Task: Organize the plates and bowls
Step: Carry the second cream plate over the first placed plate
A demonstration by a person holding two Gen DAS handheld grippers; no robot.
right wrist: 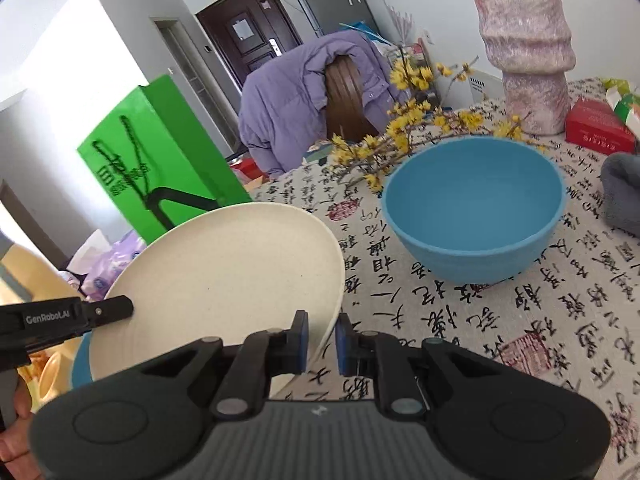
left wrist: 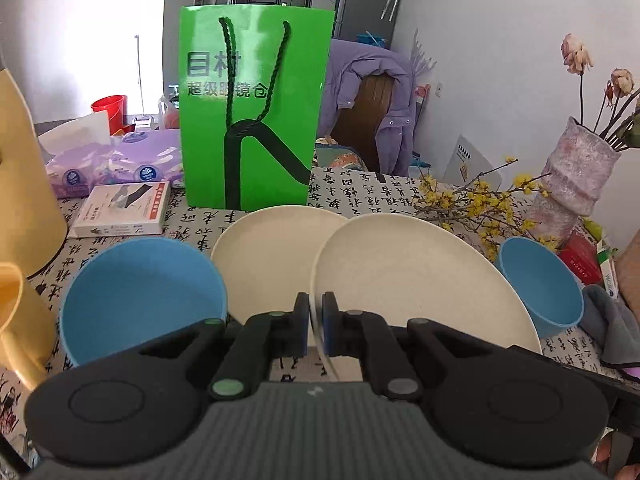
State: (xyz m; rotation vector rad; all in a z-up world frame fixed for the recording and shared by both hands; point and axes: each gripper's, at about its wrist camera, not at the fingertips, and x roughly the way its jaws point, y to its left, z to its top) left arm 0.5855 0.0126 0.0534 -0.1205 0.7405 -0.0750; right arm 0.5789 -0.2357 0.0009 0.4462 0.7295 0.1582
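Note:
My left gripper [left wrist: 316, 300] is shut on the near rim of a cream plate [left wrist: 400, 272], which is lifted and tilted above the table. My right gripper [right wrist: 322, 320] is shut on the rim of what looks like the same cream plate [right wrist: 224, 280], with the left gripper [right wrist: 124, 306] showing at the plate's left edge. A second cream plate [left wrist: 276, 248] lies flat behind the lifted one. One blue bowl [left wrist: 140, 296] stands at the left. The other blue bowl [left wrist: 540, 280] stands at the right, and it is the blue bowl [right wrist: 476, 216] ahead of the right gripper.
A green paper bag [left wrist: 252, 120] stands behind the plates. A pink vase [left wrist: 572, 176] and yellow flower branches [left wrist: 480, 200] crowd the right. Tissue packs [left wrist: 112, 160], a white box [left wrist: 124, 208], a yellow jug [left wrist: 24, 200], a grey cloth [left wrist: 612, 328] and a red box [right wrist: 596, 128] ring the tablecloth [right wrist: 520, 320].

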